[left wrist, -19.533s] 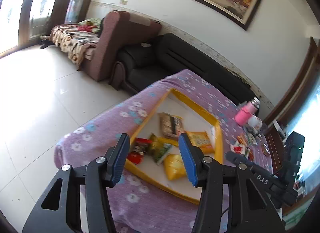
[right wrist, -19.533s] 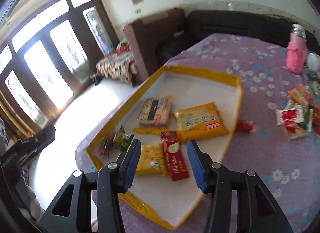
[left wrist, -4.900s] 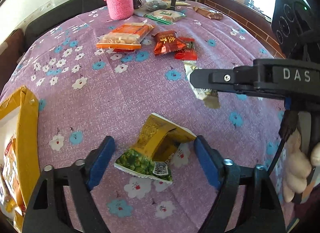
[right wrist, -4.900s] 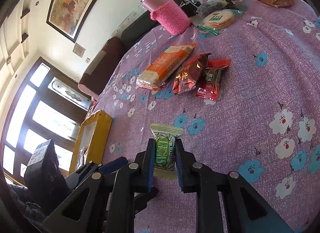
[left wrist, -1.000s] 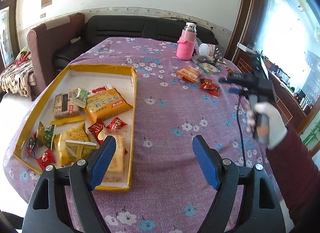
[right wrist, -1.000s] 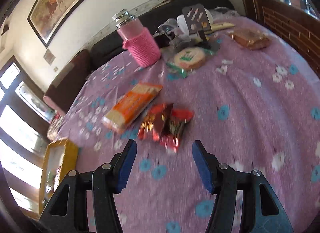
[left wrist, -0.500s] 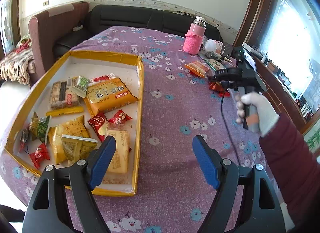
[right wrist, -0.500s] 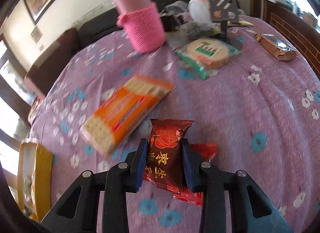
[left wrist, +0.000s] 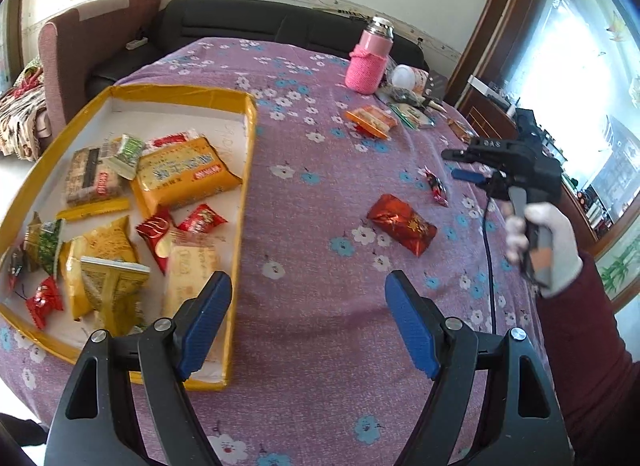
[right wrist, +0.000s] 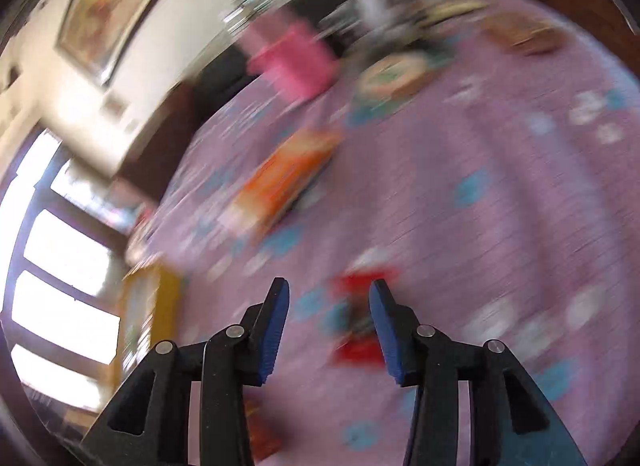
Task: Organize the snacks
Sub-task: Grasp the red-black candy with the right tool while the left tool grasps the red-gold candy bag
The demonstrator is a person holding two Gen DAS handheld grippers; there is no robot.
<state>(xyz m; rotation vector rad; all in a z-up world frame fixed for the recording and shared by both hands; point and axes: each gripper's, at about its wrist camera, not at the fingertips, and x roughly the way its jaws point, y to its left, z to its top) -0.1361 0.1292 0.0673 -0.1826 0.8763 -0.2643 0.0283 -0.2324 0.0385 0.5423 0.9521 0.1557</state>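
A yellow-rimmed tray (left wrist: pixel 250 153) on the purple flowered cloth holds several snack packets. A dark red rose packet (left wrist: pixel 402 223) lies loose on the cloth right of the tray. A smaller red packet (left wrist: pixel 436 185) lies beyond it, under my right gripper (left wrist: pixel 460 163), which is open and empty in a gloved hand. In the blurred right wrist view the right gripper (right wrist: pixel 328 326) stands open with a red packet (right wrist: pixel 360 322) on the cloth between its fingers. An orange cracker pack (left wrist: pixel 370 119) lies farther back and shows in the right wrist view (right wrist: pixel 288 175). My left gripper (left wrist: pixel 308 322) is open and empty, near the tray's right corner.
A pink knit-covered bottle (left wrist: pixel 370 61) stands at the back of the table with a clutter of packets and small items (left wrist: pixel 412 105) to its right. A black sofa (left wrist: pixel 248 31) and a brown armchair (left wrist: pixel 88 45) stand behind the table. A wooden cabinet (left wrist: pixel 580 189) runs along the right.
The right gripper let go of the dark red rose packet, which now lies on the cloth nearer the tray. The right gripper opened and its view is smeared by fast motion. The left gripper moved a little closer.
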